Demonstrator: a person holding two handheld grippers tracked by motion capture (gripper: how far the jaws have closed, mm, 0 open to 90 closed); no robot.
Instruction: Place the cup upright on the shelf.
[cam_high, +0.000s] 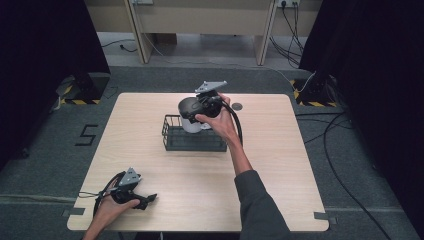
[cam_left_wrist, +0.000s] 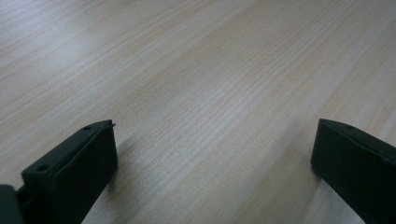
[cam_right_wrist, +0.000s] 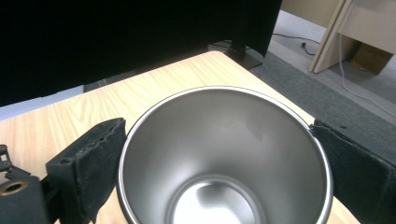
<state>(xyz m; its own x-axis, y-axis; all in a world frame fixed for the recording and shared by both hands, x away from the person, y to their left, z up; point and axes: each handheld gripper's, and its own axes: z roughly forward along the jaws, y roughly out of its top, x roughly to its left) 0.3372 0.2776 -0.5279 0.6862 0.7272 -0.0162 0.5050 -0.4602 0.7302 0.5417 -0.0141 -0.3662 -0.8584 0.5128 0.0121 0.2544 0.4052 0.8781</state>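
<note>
Above wire basket (cam_high: 194, 140): right gripper (cam_high: 200, 106) clamping steel cup (cam_right_wrist: 224, 158).

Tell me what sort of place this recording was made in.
Probably a lab or studio set up for recording manipulation: a bare wooden table ringed by black curtains, hazard-striped stand bases, loose cables and a taped "5" on grey carpet.
</note>
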